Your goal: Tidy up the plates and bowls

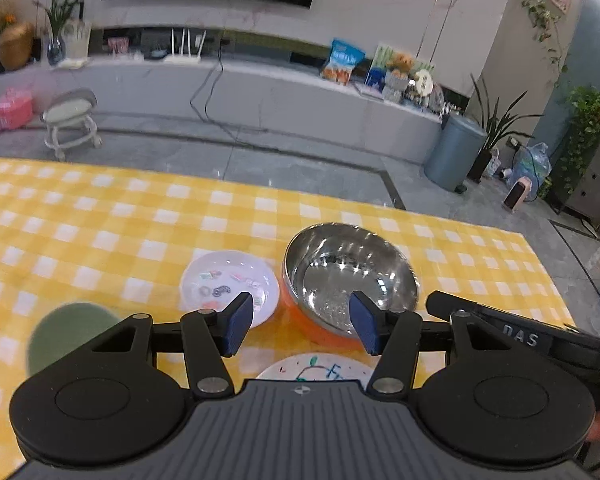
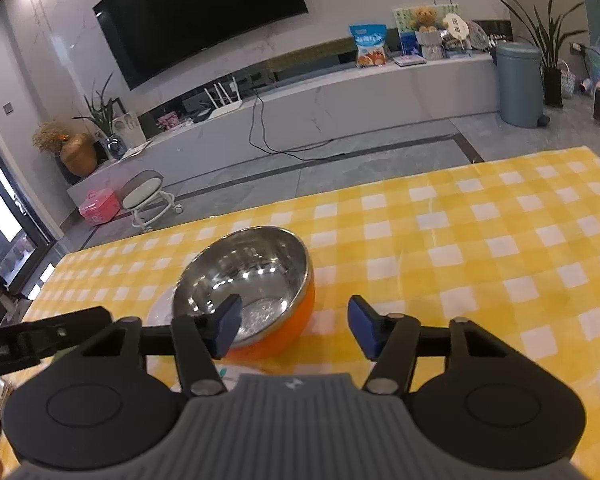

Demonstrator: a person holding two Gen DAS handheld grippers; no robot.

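On the table (image 1: 100, 216) there was one steel bowl (image 1: 350, 276) with an orange outside, and one small white plate (image 1: 228, 286) with little pictures on it. There was also one white plate with a drawing (image 1: 316, 368), seen only in part, and one green round thing (image 1: 66, 334), blurred, maybe a plate or a bowl. Two claws were there, the left one (image 1: 302, 322) and the right one (image 2: 294, 326).
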